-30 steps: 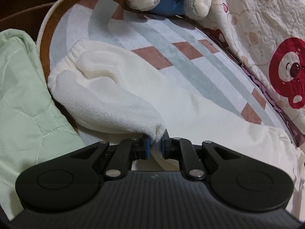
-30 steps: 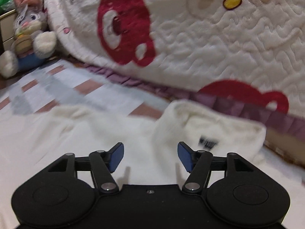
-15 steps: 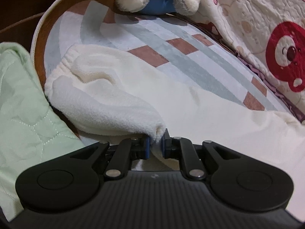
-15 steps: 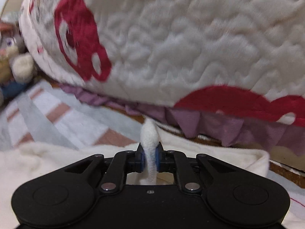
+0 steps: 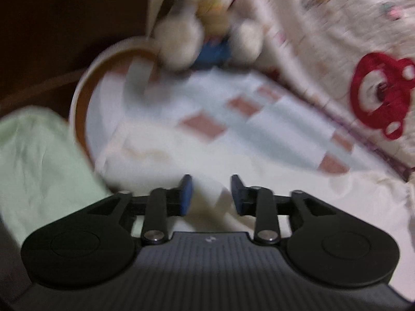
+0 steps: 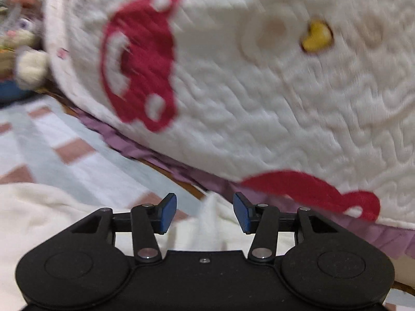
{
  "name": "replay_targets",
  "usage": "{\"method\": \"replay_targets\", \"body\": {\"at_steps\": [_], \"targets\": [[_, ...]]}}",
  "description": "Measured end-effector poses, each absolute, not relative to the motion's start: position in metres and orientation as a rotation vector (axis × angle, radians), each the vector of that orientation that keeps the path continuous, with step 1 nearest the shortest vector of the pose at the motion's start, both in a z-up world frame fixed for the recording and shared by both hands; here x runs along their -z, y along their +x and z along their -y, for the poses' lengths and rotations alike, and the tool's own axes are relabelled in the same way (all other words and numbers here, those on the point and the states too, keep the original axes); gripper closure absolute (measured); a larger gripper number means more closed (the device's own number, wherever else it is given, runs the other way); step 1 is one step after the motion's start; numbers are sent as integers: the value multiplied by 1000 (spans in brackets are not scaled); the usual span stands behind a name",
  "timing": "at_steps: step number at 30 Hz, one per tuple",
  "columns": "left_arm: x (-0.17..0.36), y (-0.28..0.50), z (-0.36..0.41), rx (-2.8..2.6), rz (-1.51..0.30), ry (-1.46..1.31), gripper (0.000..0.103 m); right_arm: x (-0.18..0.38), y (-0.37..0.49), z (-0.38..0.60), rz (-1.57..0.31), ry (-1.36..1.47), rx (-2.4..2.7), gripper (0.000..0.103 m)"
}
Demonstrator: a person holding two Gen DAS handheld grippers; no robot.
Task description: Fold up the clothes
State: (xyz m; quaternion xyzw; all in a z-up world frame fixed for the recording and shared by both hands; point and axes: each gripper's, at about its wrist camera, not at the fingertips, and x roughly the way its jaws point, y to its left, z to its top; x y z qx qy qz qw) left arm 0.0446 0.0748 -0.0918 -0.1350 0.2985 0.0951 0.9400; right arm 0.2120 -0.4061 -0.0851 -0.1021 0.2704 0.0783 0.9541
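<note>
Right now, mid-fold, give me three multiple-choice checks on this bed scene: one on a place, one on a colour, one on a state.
1. Where does the plush toy sit in the left wrist view?
A. At the far end of the striped sheet
B. On the green quilt
C. Between the left gripper's fingers

2. What colour are the bear prints on the white quilted blanket?
A. Blue
B. Red
C. Green

3. How does the right gripper stand?
A. Clamped on the blanket
B. Shut on nothing
C. Open, with a ridge of the cream fleece garment loose between its pads

Answers: 1 A, it rests beyond the sheet's brown blocks. 2 B, the prints are red. 3 C, the jaws have just been opening and gaps show beside the ridge.
</note>
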Motion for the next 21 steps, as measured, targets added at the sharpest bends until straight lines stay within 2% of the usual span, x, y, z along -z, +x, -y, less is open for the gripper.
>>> {"method": "replay_targets", "body": {"at_steps": [1,4,7,10,13,18,19,21], "targets": [[89,52,-66,-136,-602,-266,54,84,207,401,-552,-192,-191,48],[82,77,-33,33,-620,-239,54,92,203,388,-635,-131,-315,48],[82,103,0,225,-623,-221,41,108,210,376,-752,-53,-401,48],[102,138,36,310,-698,-147,41,124,215,362,-834,-47,-417,48],[127,177,65,298,-768,-58,41,133,219,354,-831,-65,-395,44],[153,215,87,315,-836,-64,40,136,220,353,-815,-90,-402,42],[155,218,92,320,-829,-41,43,135,220,354,-814,-98,-408,42],[154,217,103,365,-823,27,86,133,219,356,-815,-104,-417,42]]}}
